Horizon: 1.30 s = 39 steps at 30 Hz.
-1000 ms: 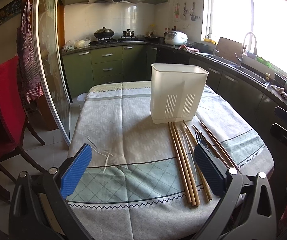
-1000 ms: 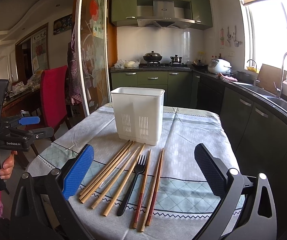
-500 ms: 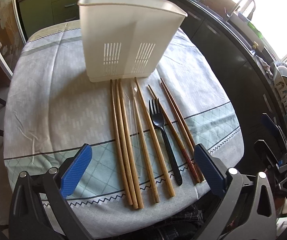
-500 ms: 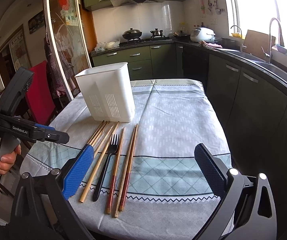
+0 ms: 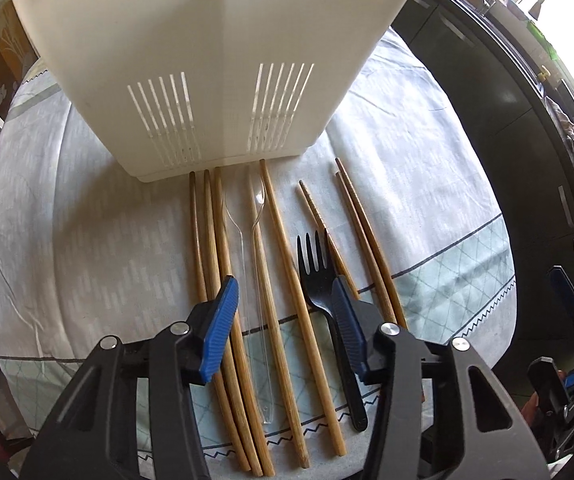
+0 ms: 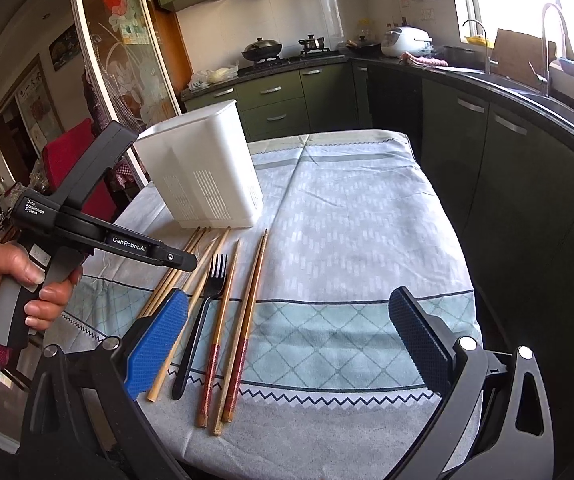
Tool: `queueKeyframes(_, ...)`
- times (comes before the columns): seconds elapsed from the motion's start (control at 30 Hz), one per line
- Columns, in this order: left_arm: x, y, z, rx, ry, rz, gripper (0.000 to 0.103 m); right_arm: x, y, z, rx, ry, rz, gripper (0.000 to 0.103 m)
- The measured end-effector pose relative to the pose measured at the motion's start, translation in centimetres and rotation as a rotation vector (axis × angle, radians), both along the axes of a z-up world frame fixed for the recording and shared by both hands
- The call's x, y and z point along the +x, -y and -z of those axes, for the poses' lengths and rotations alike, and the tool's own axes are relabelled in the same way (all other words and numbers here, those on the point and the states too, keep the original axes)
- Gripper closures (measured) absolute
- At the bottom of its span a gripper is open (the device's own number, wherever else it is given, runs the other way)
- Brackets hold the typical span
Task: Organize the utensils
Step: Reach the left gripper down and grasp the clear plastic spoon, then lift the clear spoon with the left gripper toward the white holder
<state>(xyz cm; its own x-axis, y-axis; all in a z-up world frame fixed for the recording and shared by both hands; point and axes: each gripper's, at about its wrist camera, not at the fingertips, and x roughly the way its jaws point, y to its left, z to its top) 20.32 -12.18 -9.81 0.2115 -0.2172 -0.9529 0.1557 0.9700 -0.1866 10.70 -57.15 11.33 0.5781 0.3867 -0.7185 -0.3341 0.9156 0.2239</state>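
1. The left gripper points steeply down over a row of utensils on the clothed table, its jaws closing. Between the blue pads lie a clear spoon and pale chopsticks; the pads touch nothing yet, so nothing is held.

2. The right gripper hangs over the table's near edge, jaws wide and empty.

3. The utensils lie side by side in front of the white holder, their tips just short of its base: pale chopsticks, clear spoon, black fork, and red-handled chopsticks farthest right.

4. The holder stands upright on the cloth. Its inside is hidden, so whether anything is in it cannot be told.

5. Judged from this, the first pick is in hand: the left gripper settles on the middle of the row.

6. Next, the pads must sink to the cloth and close on one item only; thin sticks packed this tight could come up in twos.
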Motion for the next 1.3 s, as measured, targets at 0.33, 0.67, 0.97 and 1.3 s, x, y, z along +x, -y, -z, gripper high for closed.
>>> queueKeyframes(0.33,2.4,1.2,1.6,0.018,-0.024,-0.004,0.066,1.3,-0.9,0.4,-0.062,0.033,0.011,0.013)
queueKeyframes(0.67,3.7,0.4,2.3,0.019,-0.033,-0.034,0.071,1.0,-1.3,0.3,-0.064,0.042,-0.012,0.014)
queueKeyframes(0.97,5.0,0.1,3.1,0.016,-0.054,-0.024,0.084,1.0,-1.7,0.5,-0.061,0.041,-0.027,0.014)
queueKeyframes(1.3,5.1,-1.2,2.6,0.010,-0.041,-0.019,0.094,1.1,-2.0,0.6,-0.060,0.037,-0.034,0.014)
